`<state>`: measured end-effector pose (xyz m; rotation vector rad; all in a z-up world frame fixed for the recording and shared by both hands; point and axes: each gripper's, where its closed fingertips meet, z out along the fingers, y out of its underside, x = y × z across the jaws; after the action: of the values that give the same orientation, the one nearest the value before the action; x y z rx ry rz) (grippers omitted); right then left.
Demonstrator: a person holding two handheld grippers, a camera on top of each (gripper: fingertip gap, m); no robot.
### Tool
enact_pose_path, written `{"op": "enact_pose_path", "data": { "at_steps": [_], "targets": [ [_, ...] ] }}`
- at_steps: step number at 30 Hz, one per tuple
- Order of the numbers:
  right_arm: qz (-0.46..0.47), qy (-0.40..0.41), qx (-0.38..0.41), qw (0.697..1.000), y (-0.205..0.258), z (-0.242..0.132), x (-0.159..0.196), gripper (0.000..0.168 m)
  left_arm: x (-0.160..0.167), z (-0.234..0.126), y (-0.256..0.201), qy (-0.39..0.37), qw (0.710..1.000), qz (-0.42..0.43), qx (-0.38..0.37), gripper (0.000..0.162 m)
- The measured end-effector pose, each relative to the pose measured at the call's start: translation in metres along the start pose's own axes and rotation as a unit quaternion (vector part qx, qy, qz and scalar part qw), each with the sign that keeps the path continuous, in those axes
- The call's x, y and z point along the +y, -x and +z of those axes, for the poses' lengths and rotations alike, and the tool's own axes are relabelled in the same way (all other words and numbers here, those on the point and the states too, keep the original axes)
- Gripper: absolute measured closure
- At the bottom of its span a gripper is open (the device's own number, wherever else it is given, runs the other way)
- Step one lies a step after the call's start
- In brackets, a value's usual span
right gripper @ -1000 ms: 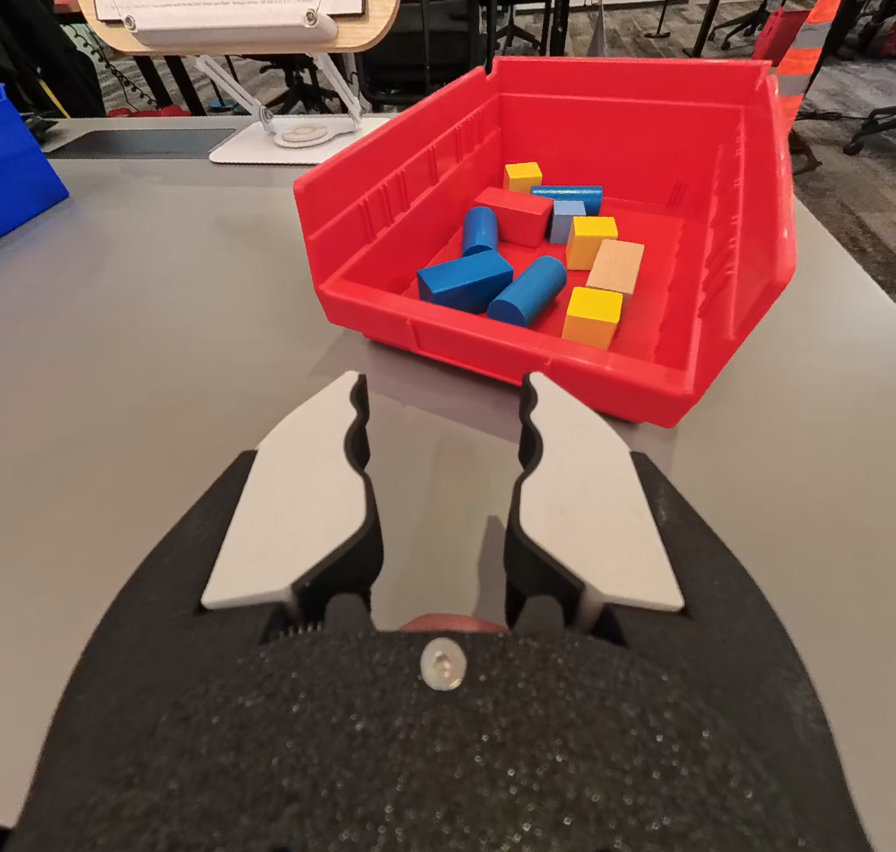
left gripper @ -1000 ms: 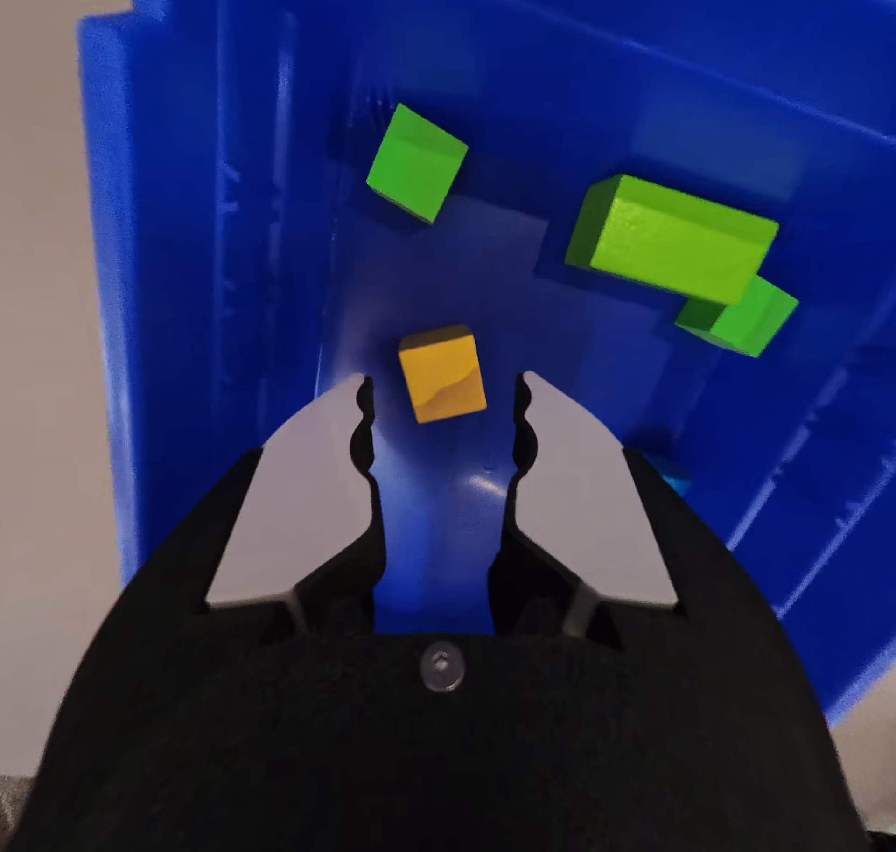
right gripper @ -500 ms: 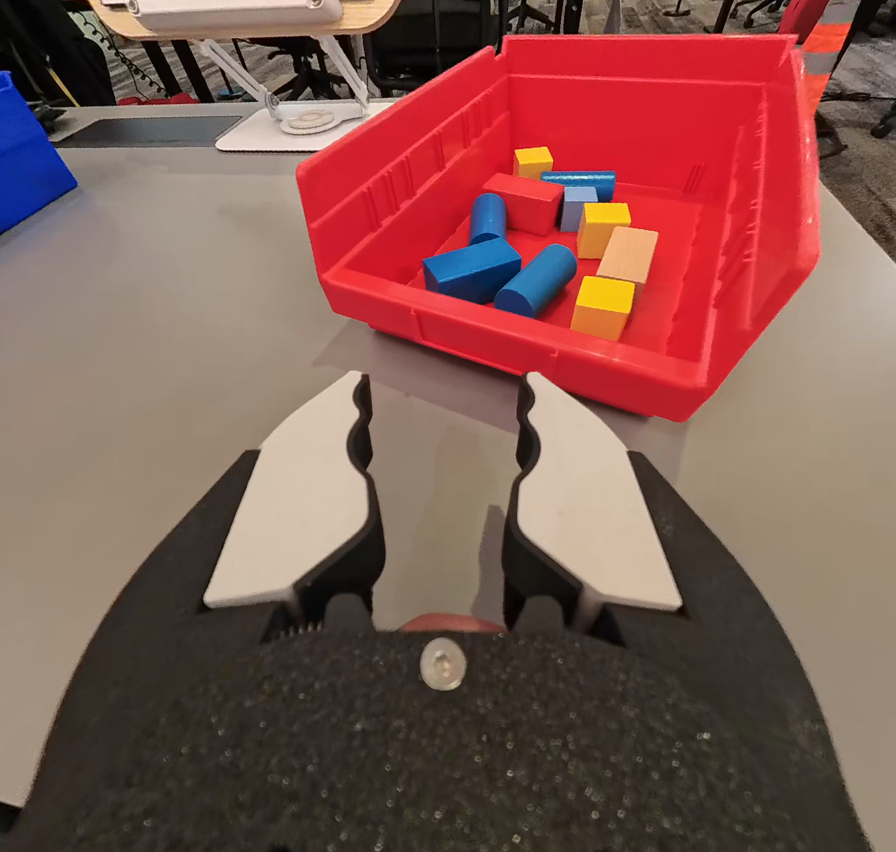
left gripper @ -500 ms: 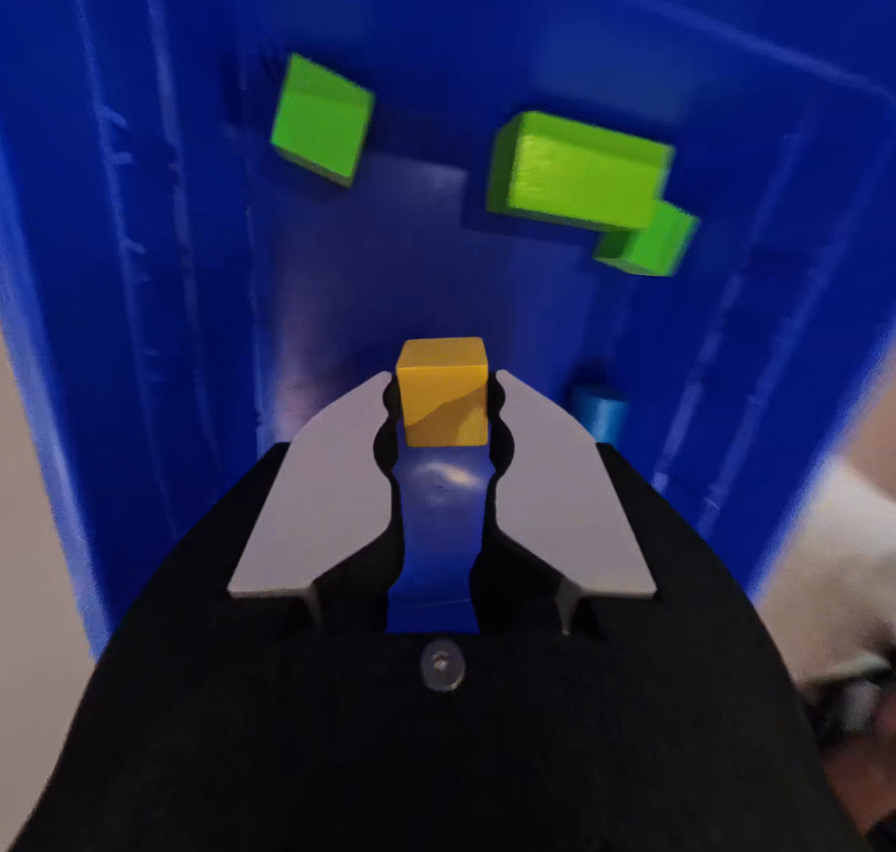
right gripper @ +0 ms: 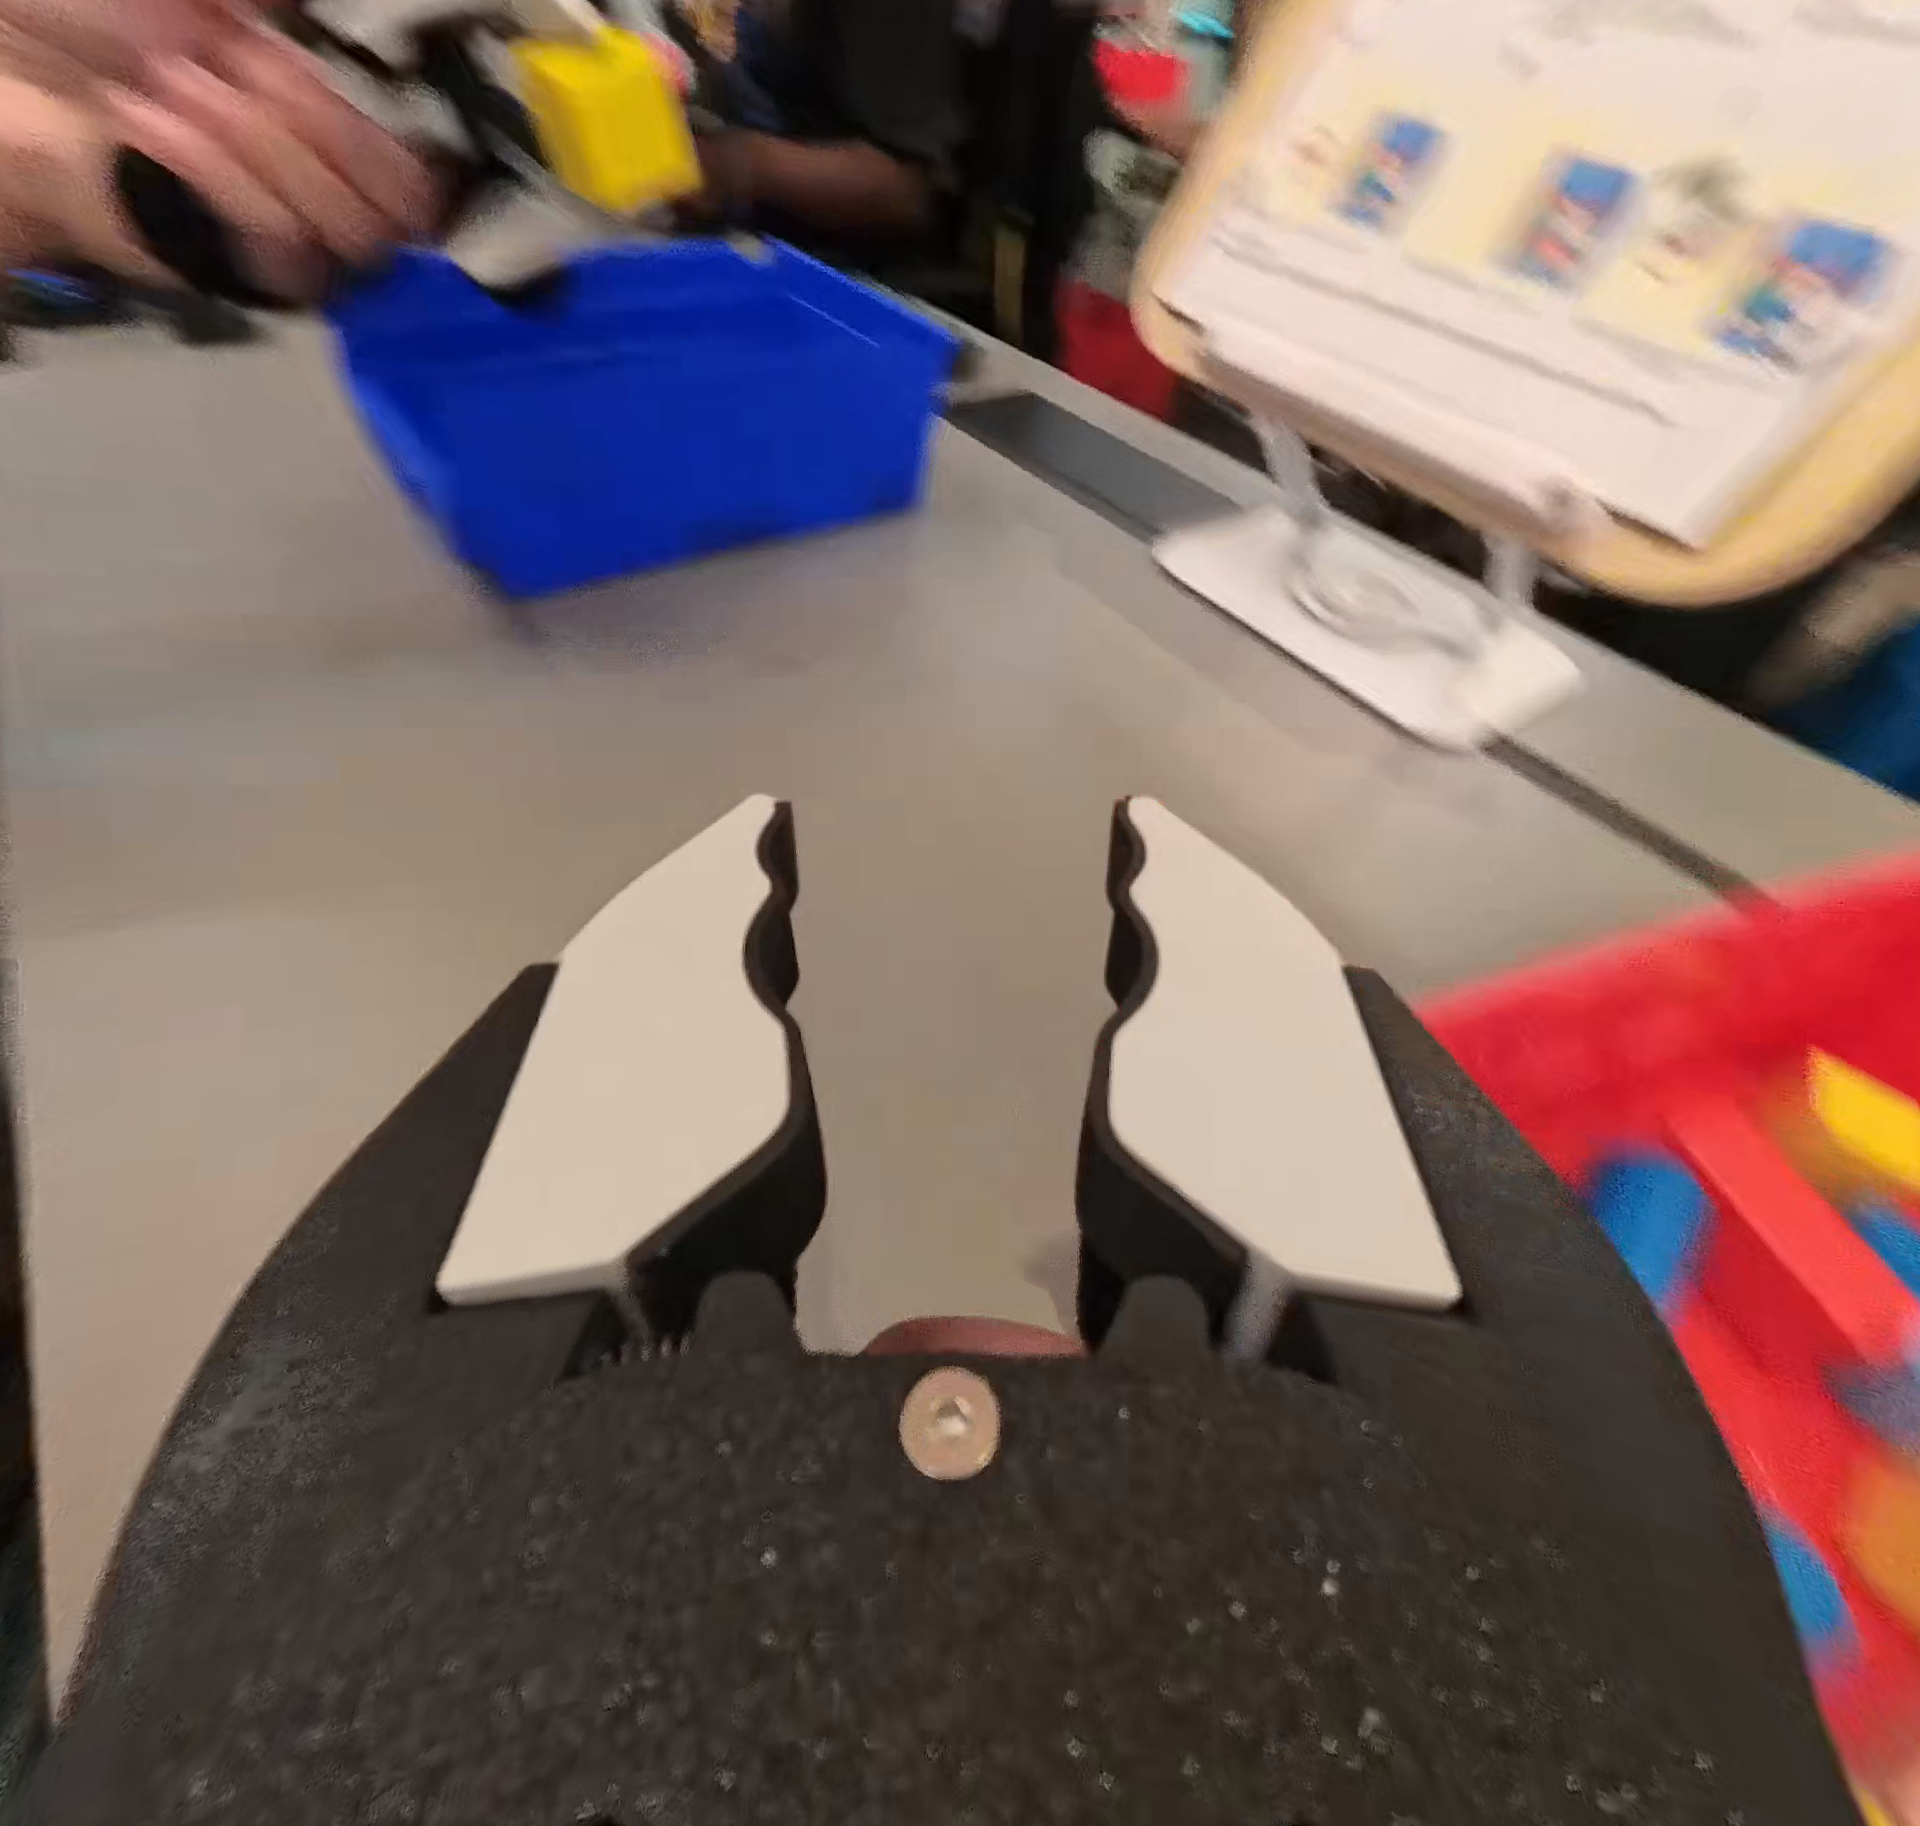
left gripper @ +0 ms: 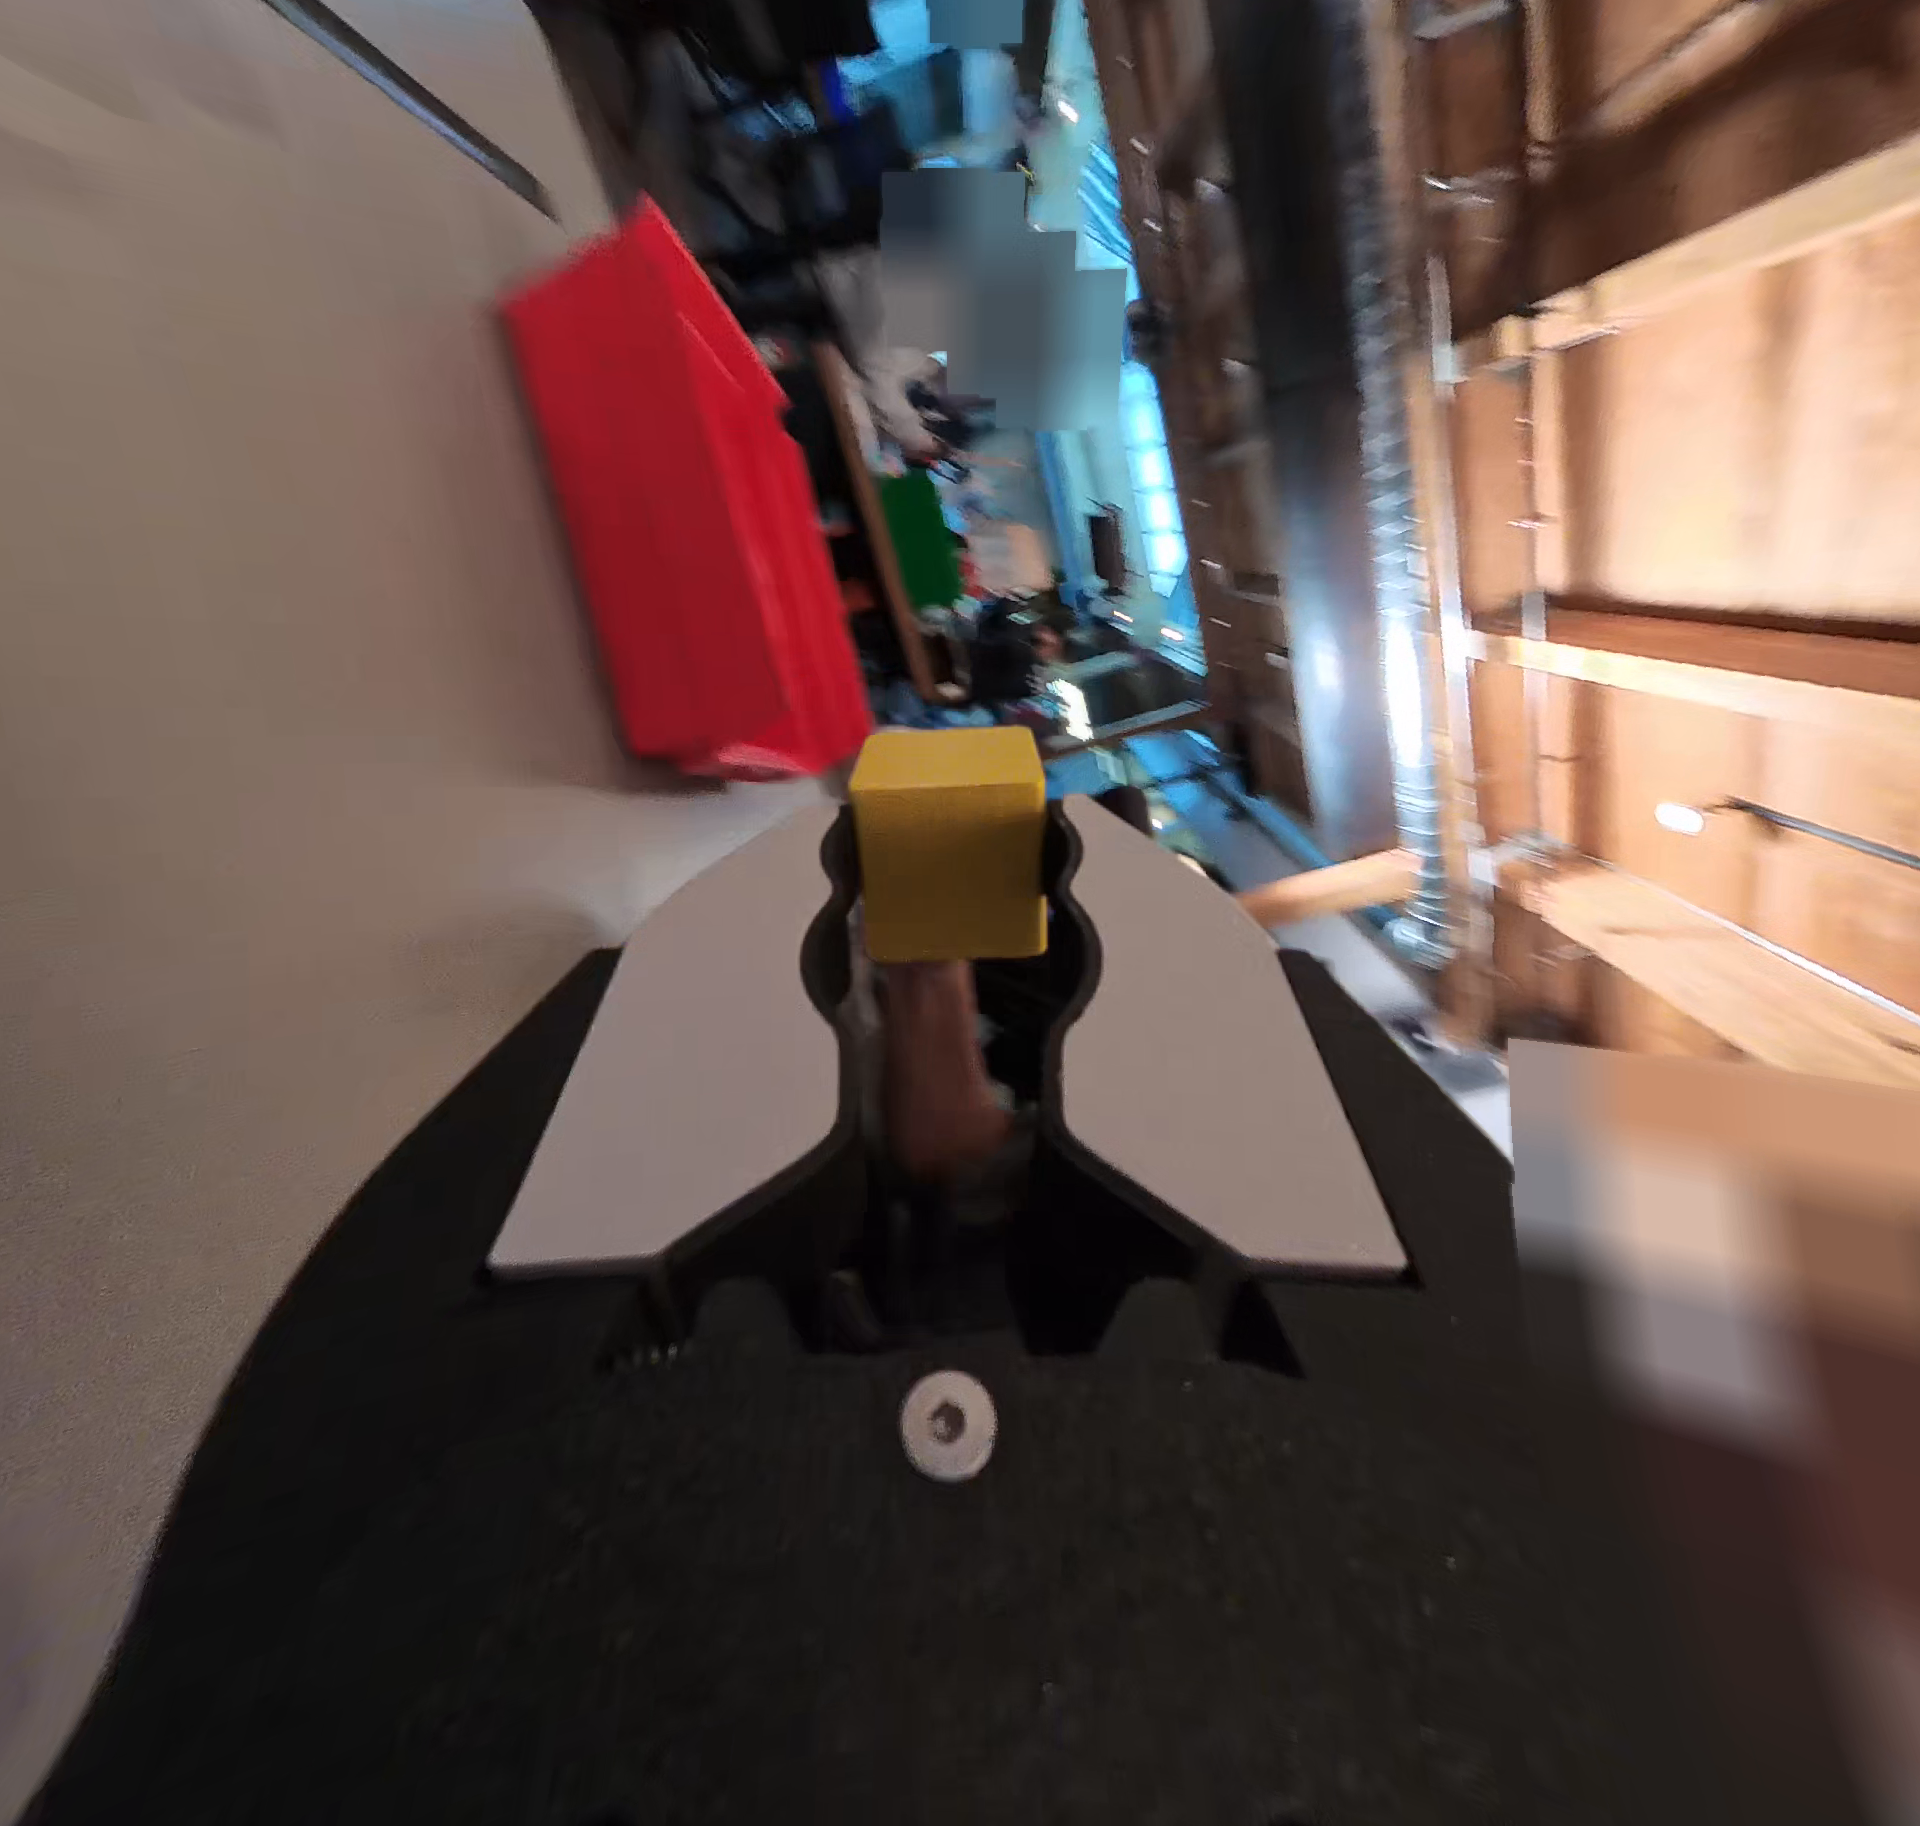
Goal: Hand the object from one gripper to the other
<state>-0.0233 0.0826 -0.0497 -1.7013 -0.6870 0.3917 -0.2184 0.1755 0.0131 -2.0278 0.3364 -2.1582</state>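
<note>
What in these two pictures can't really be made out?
- Blue bin, right wrist view: its inside is hidden by its own wall and motion blur.
- Red bin, right wrist view: cut off by the edge; the blocks inside are coloured smears.
- Yellow block, left wrist view: its side faces are covered by the left gripper.
- Room behind, both views: blurred, partly under mosaic patches.

The left wrist view looks forward along its own claw [left gripper: 951,846] and is rolled strongly to one side, so the grey bench [left gripper: 260,737] stands at the left and the ceiling at the right. It faces the red bin [left gripper: 675,529], seen from outside. The right wrist view sits low above the bench [right gripper: 520,737], close to it, and faces across it to the blue bin [right gripper: 644,415]. Both views share the bench, the red bin [right gripper: 1683,1049] and the left claw [right gripper: 613,129], far off at the upper left of the right wrist view.
</note>
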Motion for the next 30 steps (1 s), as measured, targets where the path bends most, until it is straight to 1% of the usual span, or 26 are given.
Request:
{"op": "enact_pose_path", "data": {
  "at_steps": [2, 4, 6, 8, 11, 13, 15, 16, 17, 20, 23, 25, 26, 28, 29, 30],
  "targets": [
    [-0.019, -0.034, -0.075, 0.996, 0.024, 0.026, -0.030, 0.112, 0.021, 0.029, -0.008, 0.041, 0.997, -0.031, 0.053, 0.129],
    [-0.034, -0.055, -0.126, 0.990, 0.043, 0.049, -0.052, 0.111, 0.035, 0.050, -0.005, 0.054, 0.996, -0.041, 0.054, 0.129],
    [-0.038, -0.076, -0.169, 0.982, 0.062, 0.067, -0.068, 0.110, 0.046, 0.066, -0.006, 0.060, 0.995, -0.047, 0.071, 0.129],
    [-0.036, -0.093, -0.185, 0.978, 0.074, 0.079, -0.077, 0.110, 0.055, 0.076, -0.006, 0.062, 0.993, -0.059, 0.079, 0.129],
    [-0.035, -0.120, -0.181, 0.976, 0.076, 0.087, -0.083, 0.111, 0.066, 0.083, -0.005, 0.073, 0.993, -0.053, 0.071, 0.129],
    [-0.035, -0.104, -0.194, 0.975, 0.078, 0.087, -0.077, 0.111, 0.070, 0.085, -0.006, 0.080, 0.993, -0.047, 0.068, 0.129],
    [-0.038, -0.110, -0.197, 0.973, 0.075, 0.085, -0.076, 0.115, 0.073, 0.088, -0.006, 0.085, 0.993, -0.045, 0.062, 0.129],
    [-0.033, -0.115, -0.207, 0.971, 0.077, 0.082, -0.076, 0.121, 0.075, 0.091, -0.007, 0.088, 0.993, -0.046, 0.064, 0.129],
    [-0.029, -0.121, -0.217, 0.968, 0.078, 0.079, -0.077, 0.133, 0.077, 0.093, -0.008, 0.091, 0.992, -0.048, 0.068, 0.128],
    [-0.030, -0.138, -0.210, 0.967, 0.077, 0.073, -0.076, 0.134, 0.082, 0.098, -0.008, 0.098, 0.992, -0.044, 0.058, 0.129],
    [-0.038, -0.134, -0.201, 0.970, 0.077, 0.069, -0.071, 0.134, 0.087, 0.102, -0.006, 0.108, 0.993, -0.029, 0.039, 0.128],
    [-0.040, -0.129, -0.195, 0.972, 0.075, 0.064, -0.070, 0.134, 0.086, 0.098, -0.005, 0.108, 0.994, -0.007, 0.023, 0.128],
    [-0.041, -0.128, -0.189, 0.973, 0.071, 0.060, -0.072, 0.134, 0.084, 0.092, -0.003, 0.103, 0.995, 0.012, 0.008, 0.122],
    [-0.047, -0.129, -0.165, 0.977, 0.056, 0.044, -0.082, 0.134, 0.083, 0.073, 0.009, 0.094, 0.991, 0.073, -0.053, 0.096],
    [-0.056, -0.119, -0.136, 0.982, 0.040, 0.034, -0.086, 0.134, 0.084, 0.061, 0.018, 0.093, 0.986, 0.106, -0.095, 0.087],
    [-0.066, -0.106, -0.096, 0.988, 0.018, 0.023, -0.090, 0.134, 0.087, 0.049, 0.028, 0.091, 0.977, 0.136, -0.136, 0.089]
  ]
}}
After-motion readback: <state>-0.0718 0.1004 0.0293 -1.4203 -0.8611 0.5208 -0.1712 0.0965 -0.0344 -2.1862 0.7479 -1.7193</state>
